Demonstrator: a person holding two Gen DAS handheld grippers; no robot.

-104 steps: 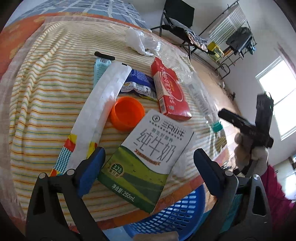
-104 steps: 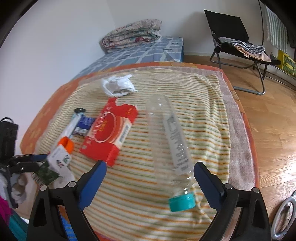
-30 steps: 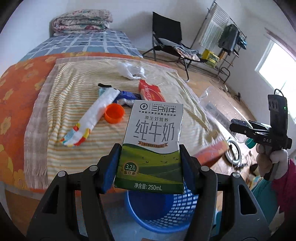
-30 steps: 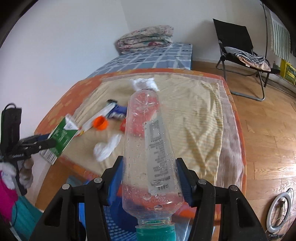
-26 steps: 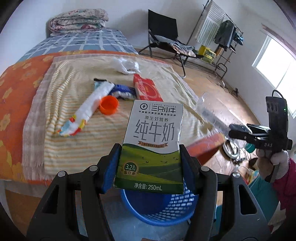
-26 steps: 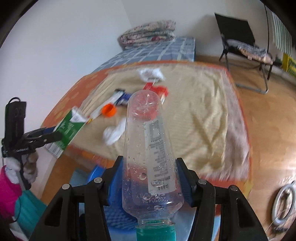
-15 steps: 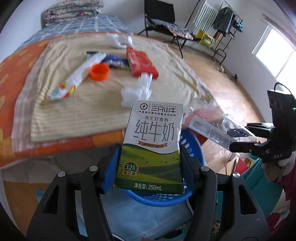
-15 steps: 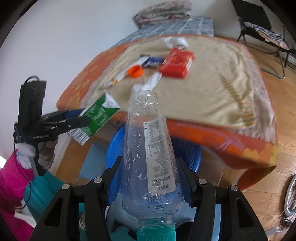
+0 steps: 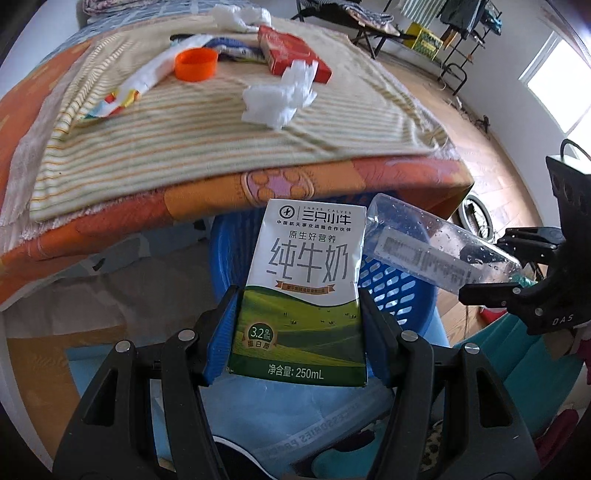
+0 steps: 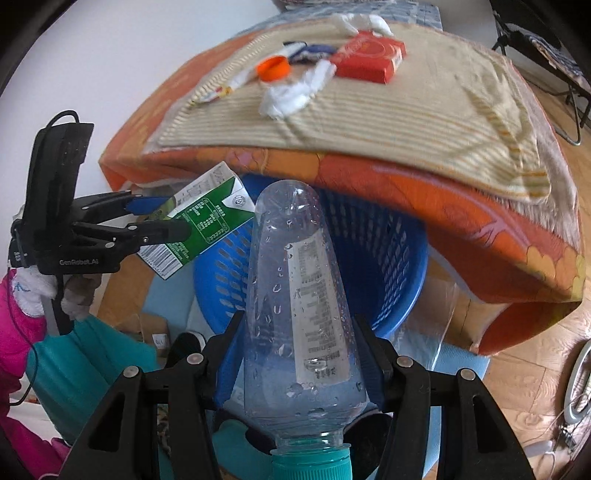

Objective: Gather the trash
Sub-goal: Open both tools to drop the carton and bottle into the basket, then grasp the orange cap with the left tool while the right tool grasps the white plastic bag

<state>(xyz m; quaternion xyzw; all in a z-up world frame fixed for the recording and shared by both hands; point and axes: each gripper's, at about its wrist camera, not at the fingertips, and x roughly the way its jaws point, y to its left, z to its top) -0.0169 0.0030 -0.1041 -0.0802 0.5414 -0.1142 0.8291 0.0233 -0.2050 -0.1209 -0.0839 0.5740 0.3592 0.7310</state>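
My left gripper [image 9: 300, 325] is shut on a green and white milk carton [image 9: 306, 280], held over the blue plastic basket [image 9: 402, 295] below the bed's edge. My right gripper [image 10: 297, 350] is shut on a clear plastic bottle [image 10: 295, 314] with a teal cap, its base pointing over the same basket [image 10: 384, 266]. The bottle also shows in the left wrist view [image 9: 436, 258], and the carton in the right wrist view [image 10: 201, 221]. On the striped blanket lie a crumpled white tissue [image 9: 277, 96], an orange lid [image 9: 195, 64], a red box [image 9: 291, 53] and a long wrapper [image 9: 147, 77].
The bed with its orange cover [image 10: 461, 221] overhangs part of the basket. A white plastic bag [image 9: 236, 16] lies at the blanket's far end. A folding chair [image 9: 369, 26] and a rack stand on the wooden floor beyond. Light blue packaging [image 9: 295, 413] lies under the basket.
Both grippers have moved down from above the bed to just over the basket, still holding the carton and the bottle. The bottle's base now comes close to the carton.
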